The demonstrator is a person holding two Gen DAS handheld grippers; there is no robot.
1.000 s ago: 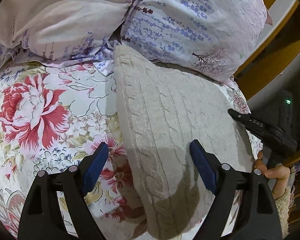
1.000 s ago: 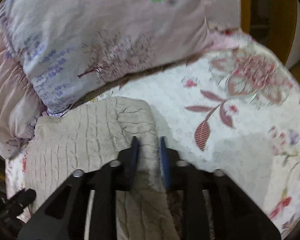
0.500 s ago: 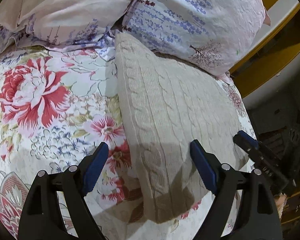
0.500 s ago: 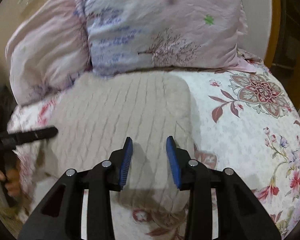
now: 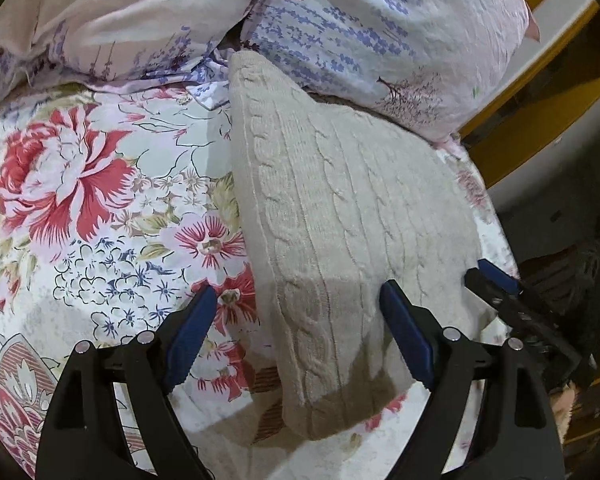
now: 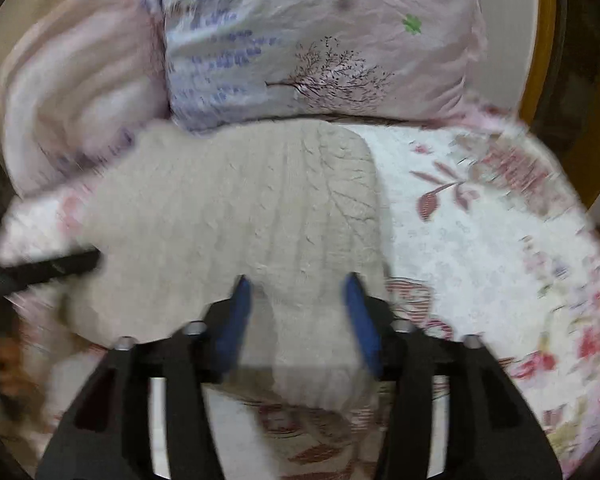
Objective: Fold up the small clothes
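The cream cable-knit sweater (image 5: 348,216) lies folded into a thick oblong on the flowered bedspread (image 5: 100,208), its far end tucked against the lavender-print pillow (image 5: 380,28) and its near end toward both tools. Over that near end hangs the left gripper (image 5: 300,320), its jaws wide apart with nothing between them but the knit's left edge below — one blue pad over the sheet, the other over the wool. The right gripper (image 6: 296,300) comes in from the sweater's other long side, jaws also apart and empty, straddling a bulge of the knit; that view is smeared by motion, so fine detail there is hard to read. To my eye the fold looks nearly done, and what remains is a last tidy or one more halving. For that I would take the near edge with both tools level, pinch all layers together, lift only a little, and carry the edge toward the pillow in step — otherwise the bulky knit may slump or skew.
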